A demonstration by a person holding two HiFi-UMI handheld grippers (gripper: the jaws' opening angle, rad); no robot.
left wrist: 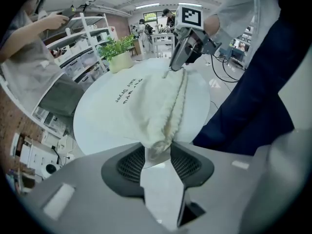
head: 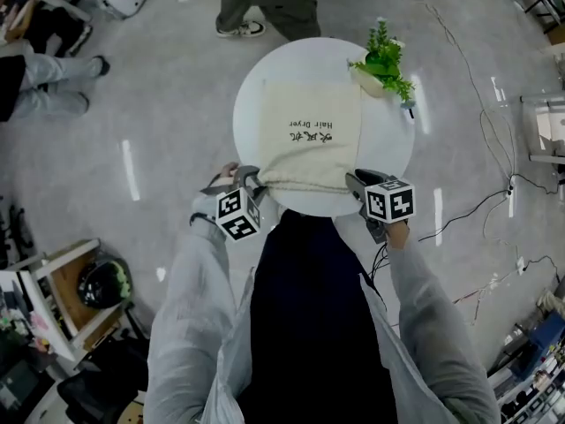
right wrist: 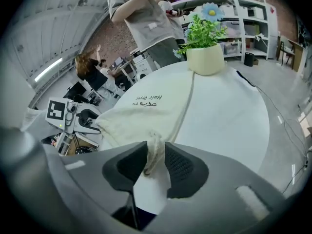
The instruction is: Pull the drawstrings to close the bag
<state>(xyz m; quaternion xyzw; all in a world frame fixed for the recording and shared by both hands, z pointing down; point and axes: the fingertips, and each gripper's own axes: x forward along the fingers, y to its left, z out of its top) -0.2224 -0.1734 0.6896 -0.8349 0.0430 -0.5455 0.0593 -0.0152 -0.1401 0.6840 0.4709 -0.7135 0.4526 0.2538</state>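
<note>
The bag is a cream cloth pouch with dark print. It lies flat on the round white surface, bottom away from me, and its mouth is at the near edge, already puckered into small gathers. I judge it to be light, limp and probably empty. It will drag and bunch rather than resist, and a one-sided pull would likely slide it across that smooth top.

The places to hold are the two ends of the mouth, where the drawstrings come out. The cloth itself would only crumple if I took hold of it. The cord looks thin and soft, so it could slip out of a loose pinch.

At the right end, a twisted length of drawstring runs down between the jaws of the right gripper. They have narrowed round it, but I still see a sliver of gap on one side, so I read this as not yet clamped.

At the left end, the gathered corner sits between the jaws of the left gripper. They stand wider, and the cloth nearly fills the gap, but I can't see any firm squeeze there either.

Both grippers angle down at the near rim, one at each side of the mouth.

A potted plant stands on the far right of the surface, clear of the bag. Someone's legs show on the floor beyond it.
</note>
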